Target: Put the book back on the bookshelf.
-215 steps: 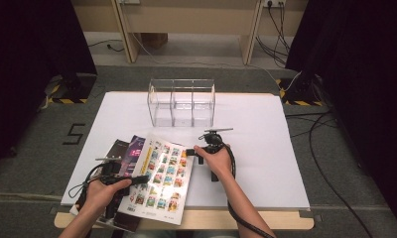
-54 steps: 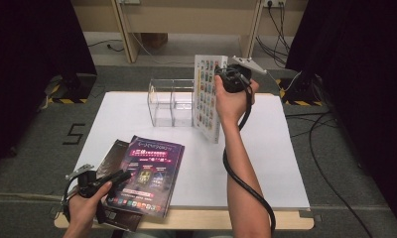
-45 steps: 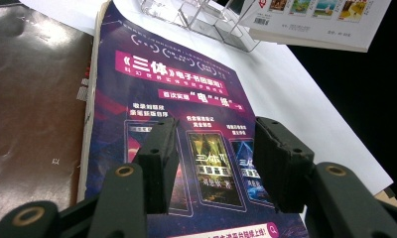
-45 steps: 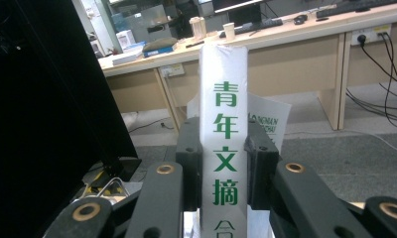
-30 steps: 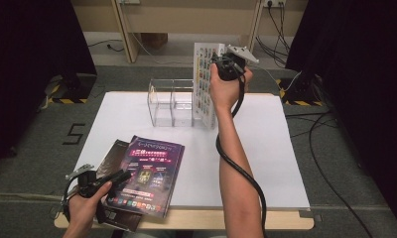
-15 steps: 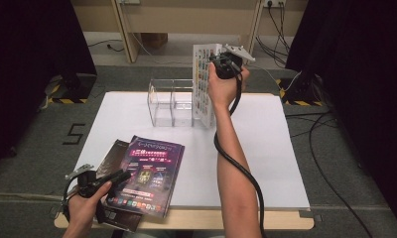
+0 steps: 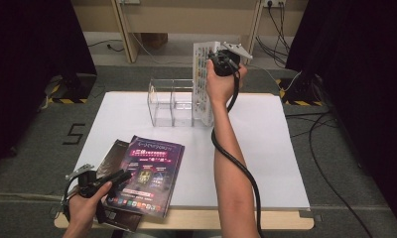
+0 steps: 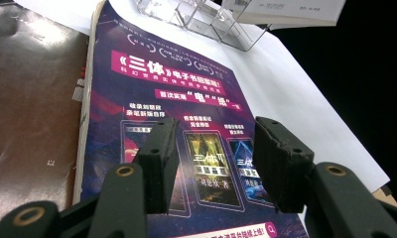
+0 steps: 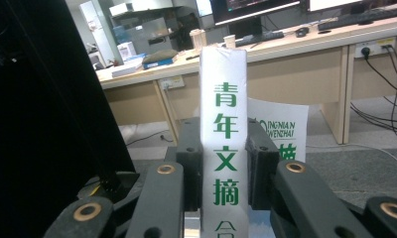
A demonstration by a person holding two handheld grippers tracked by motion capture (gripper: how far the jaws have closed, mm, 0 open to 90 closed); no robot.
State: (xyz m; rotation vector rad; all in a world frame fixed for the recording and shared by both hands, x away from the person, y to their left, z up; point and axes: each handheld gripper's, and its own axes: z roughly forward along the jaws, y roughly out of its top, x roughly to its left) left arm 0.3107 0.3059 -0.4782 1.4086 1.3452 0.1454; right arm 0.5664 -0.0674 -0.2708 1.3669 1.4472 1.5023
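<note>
While the white magazine (image 7: pixel 202 82) stands upright at the clear rack's (image 7: pixel 171 101) right end, pinched by its spine in the right gripper (image 9: pixel 224 171), the left gripper (image 8: pixel 211 158) hovers w/ jaws spread over a purple magazine (image 7: pixel 149 173) near the table's (image 7: pixel 266 144) front edge.

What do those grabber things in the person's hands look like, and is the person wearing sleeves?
Both are black. The left gripper has two chunky black jaws with ridged pads, and brass-coloured rings sit on its arms. The right gripper has the same rings. On the right gripper, the high view shows a grey three-cornered plate on top and a thick black cable trailing along the forearm. Both forearms are bare, no sleeves.
</note>
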